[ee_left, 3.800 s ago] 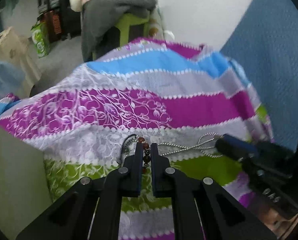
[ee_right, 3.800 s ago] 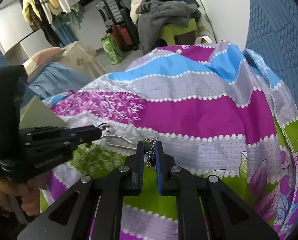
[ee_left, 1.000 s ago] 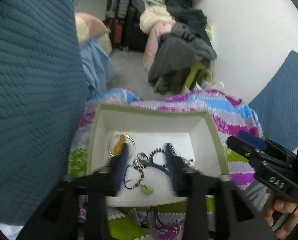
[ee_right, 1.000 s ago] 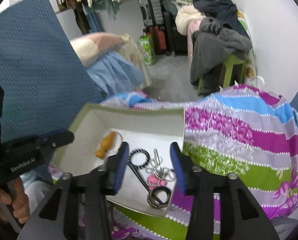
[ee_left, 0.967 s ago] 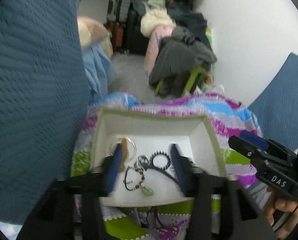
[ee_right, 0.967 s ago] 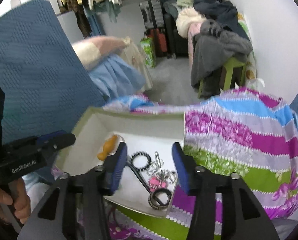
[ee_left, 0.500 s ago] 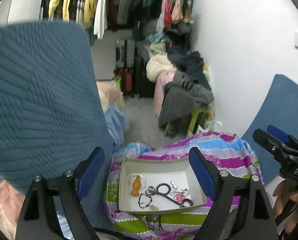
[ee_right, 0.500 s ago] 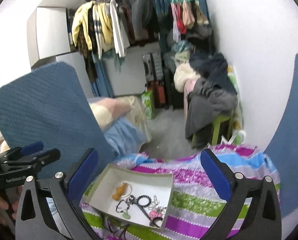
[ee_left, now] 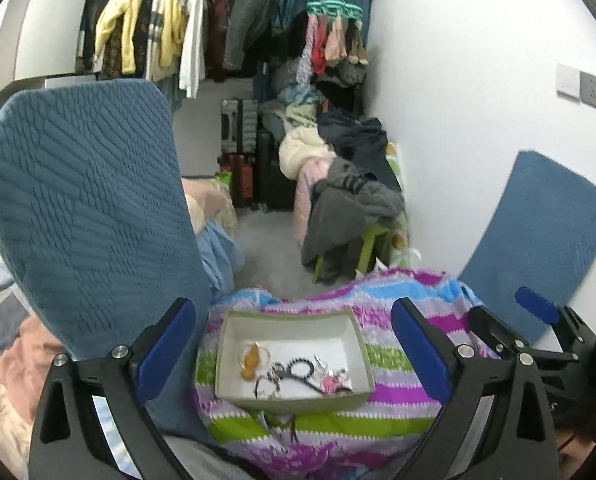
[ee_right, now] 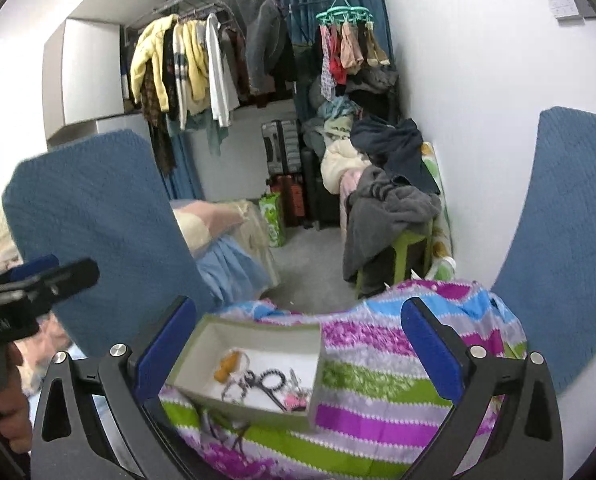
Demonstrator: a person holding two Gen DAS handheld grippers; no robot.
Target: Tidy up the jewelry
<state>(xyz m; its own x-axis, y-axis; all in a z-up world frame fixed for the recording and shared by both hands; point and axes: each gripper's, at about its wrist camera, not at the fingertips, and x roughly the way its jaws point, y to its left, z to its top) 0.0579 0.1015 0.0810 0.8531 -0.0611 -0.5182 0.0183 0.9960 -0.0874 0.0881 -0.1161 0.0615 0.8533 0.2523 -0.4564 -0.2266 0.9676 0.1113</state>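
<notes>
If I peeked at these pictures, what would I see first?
First you'd see the stripy purple, green and blue cloth low in the middle, with an open box of jewelry on it. Behind it, colorful clothes hang on a rail. Big blue cushions stand at both sides.

one open box (ee_left: 359, 354) sits on one striped cloth (ee_left: 393, 396), holding a small heap of jewelry (ee_left: 294, 374), too tangled to count: at least one orange pendant (ee_left: 250, 362), one black bead ring (ee_left: 301, 369) and one pink piece (ee_left: 330, 385). two blue quilted panels (ee_left: 82, 216) flank it. two grippers: left gripper (ee_left: 294, 354), right gripper (ee_right: 298, 350).
</notes>
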